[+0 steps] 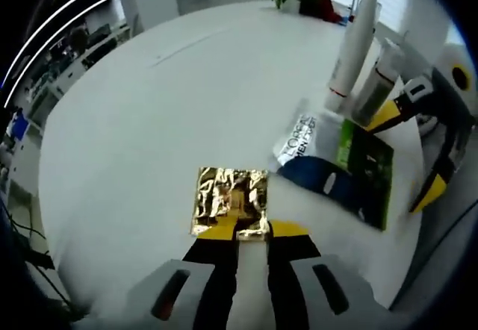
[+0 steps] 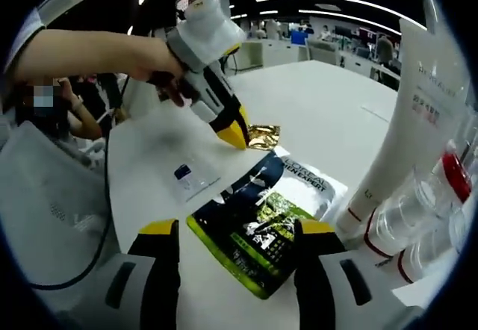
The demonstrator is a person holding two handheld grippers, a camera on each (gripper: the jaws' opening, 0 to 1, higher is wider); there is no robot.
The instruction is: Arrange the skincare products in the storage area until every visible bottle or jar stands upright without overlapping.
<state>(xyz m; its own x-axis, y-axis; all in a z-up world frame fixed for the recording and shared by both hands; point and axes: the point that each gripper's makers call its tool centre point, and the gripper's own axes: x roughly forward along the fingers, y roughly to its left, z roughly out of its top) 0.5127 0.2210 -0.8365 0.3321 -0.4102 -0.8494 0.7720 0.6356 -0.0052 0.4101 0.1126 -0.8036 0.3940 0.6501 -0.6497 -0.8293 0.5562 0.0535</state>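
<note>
Left tongs (image 1: pixel 251 229): tips drawn together on the near edge of the gold foil sachet (image 1: pixel 230 201), which lies flat on the white surface (image 1: pixel 149 121). Right tongs (image 2: pixel 239 233): spread wide, holding nothing, poised above the green-black sachet (image 2: pixel 258 237). 2 white tubes (image 1: pixel 357 39) stand upright just beside the sachets.

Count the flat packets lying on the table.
3, maybe more hidden. A gold foil packet at the left tongs; a blue-and-white packet and a green-and-black packet overlapping it, between the right tongs and the standing tubes.
</note>
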